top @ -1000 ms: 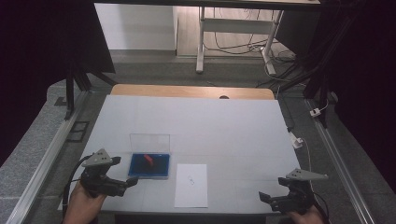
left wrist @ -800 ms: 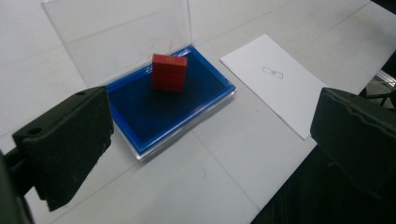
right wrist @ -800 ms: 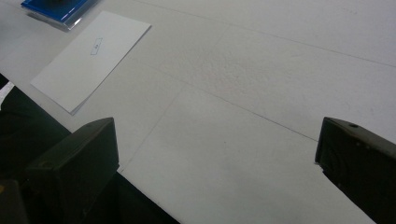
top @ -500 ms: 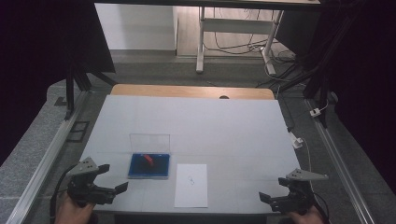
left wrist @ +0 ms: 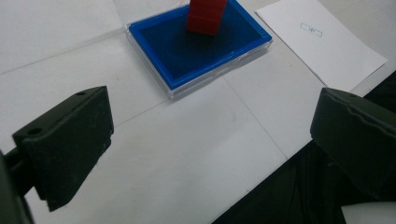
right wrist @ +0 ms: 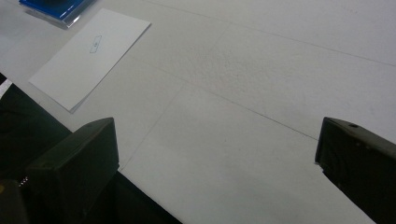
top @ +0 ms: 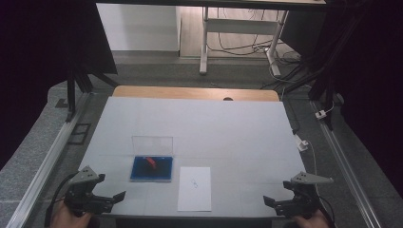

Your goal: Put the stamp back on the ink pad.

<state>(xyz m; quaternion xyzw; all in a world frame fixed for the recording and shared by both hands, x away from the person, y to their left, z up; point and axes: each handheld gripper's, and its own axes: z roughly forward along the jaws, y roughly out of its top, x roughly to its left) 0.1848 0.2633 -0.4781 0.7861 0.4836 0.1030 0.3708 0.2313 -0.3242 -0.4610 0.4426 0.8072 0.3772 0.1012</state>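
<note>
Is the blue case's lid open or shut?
Open: the clear lid stands up behind the blue case, with the red block exposed inside.

1. A shallow blue plastic tray (left wrist: pixel 201 70) sits in a clear, glossy plastic case (top: pixel 152 144), bearing a red ribbed plastic block (left wrist: pixel 206 16).
2. A white paper sheet (top: pixel 195 188), matt and smooth, lies flat.
3. The white table cover (right wrist: pixel 261 60) shows a faintly grainy matt finish.
4. The light wooden table edge (top: pixel 190 92) looks smooth.

My white tabletop (top: pixel 199 128) | wooden strip (top: pixel 195 92) at far edge | grey floor (top: pixel 33 137) beyond | metal frame legs (top: pixel 204 38) behind (cables trailing) | dark surroundings
</note>
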